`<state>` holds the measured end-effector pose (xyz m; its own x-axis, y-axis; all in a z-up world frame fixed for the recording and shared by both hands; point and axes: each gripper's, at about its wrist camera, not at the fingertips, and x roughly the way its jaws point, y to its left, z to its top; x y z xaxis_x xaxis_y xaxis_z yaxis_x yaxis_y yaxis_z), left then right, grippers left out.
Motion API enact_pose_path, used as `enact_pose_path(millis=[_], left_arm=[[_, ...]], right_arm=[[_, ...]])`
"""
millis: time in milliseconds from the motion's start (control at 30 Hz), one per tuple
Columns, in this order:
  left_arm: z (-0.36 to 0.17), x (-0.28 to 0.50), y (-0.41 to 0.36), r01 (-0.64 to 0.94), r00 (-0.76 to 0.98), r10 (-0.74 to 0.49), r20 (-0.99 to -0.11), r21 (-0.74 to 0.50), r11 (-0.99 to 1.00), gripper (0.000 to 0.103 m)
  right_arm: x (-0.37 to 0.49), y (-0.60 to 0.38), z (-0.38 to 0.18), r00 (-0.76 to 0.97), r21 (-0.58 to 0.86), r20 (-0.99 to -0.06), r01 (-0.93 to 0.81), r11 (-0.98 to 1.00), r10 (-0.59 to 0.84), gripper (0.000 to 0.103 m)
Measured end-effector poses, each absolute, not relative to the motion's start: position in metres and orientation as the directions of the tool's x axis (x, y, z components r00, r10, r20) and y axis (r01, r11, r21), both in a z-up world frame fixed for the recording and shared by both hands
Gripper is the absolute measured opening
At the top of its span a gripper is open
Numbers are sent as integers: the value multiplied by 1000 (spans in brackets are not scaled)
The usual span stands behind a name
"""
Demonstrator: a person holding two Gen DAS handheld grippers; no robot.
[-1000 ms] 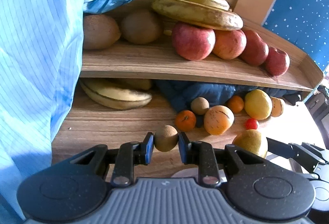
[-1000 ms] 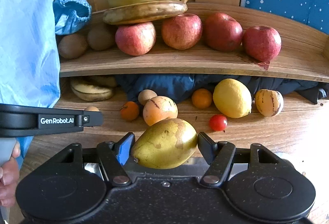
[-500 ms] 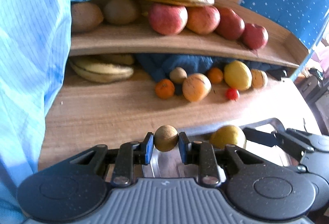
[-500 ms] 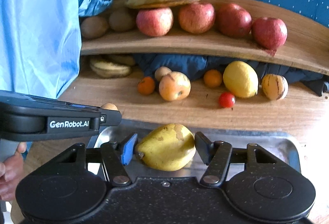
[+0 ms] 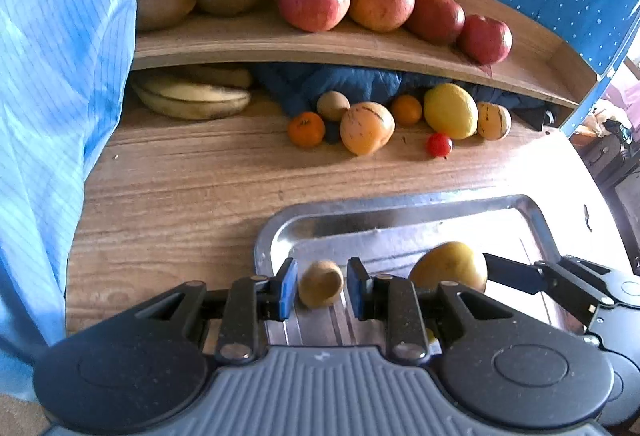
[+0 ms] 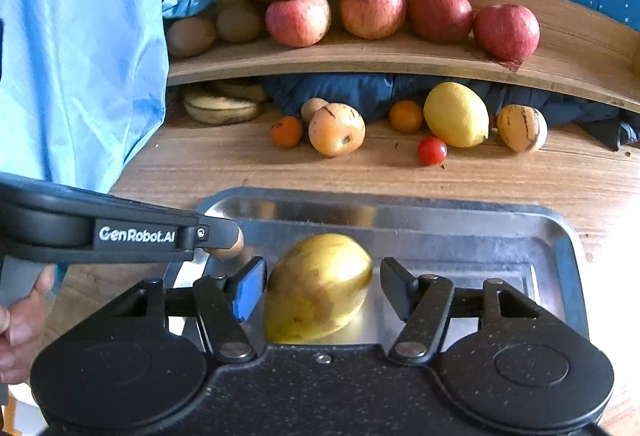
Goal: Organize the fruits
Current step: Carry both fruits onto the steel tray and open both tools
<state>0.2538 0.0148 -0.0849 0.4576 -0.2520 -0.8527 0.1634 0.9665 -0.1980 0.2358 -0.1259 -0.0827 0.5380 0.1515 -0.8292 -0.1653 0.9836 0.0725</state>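
A small round brown fruit [image 5: 320,282] lies between the fingers of my left gripper [image 5: 322,290], over the left end of a steel tray [image 5: 400,201]. The jaws stand open, with a thin gap on each side of the fruit. In the right wrist view a yellow-green pear [image 6: 318,288] rests in the tray [image 6: 400,201] inside my right gripper [image 6: 324,286], which is open and clear of the pear on its right side. The pear [image 5: 448,268] also shows in the left wrist view. The brown fruit [image 6: 228,246] peeks from behind the left gripper's arm.
A wooden shelf [image 6: 360,61] carries apples [image 6: 298,19], bananas and kiwis. Beneath it lie oranges, a lemon [image 6: 456,115], a cherry tomato [image 6: 432,151], striped melons, bananas and dark blue cloth. Light blue fabric [image 5: 52,95] hangs at the left. A hand [image 6: 16,332] holds the left gripper.
Both grippers drew back from the shelf and came down over the tray. Both jaws have widened, letting go of the brown fruit and the pear.
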Motion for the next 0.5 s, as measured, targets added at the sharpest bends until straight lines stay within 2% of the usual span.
enact_pose_path(millis=[67, 267, 433, 500], left_arm=[[-84, 250, 13, 160, 460, -248, -853, -196, 968, 32], [-78, 236, 9, 134, 476, -227, -850, -185, 974, 54], [-67, 212, 9, 101, 510, -210, -834, -184, 978, 84], [-63, 201, 8, 86, 521, -197, -830, -178, 980, 90]], right_arm=[[230, -128, -81, 538, 75, -828, -169, 983, 156, 70], [205, -143, -69, 557, 92, -810, -189, 978, 184, 86], [180, -158, -60, 565, 111, -803, -175, 978, 192, 99], [168, -163, -56, 566, 116, -801, -173, 978, 195, 102]])
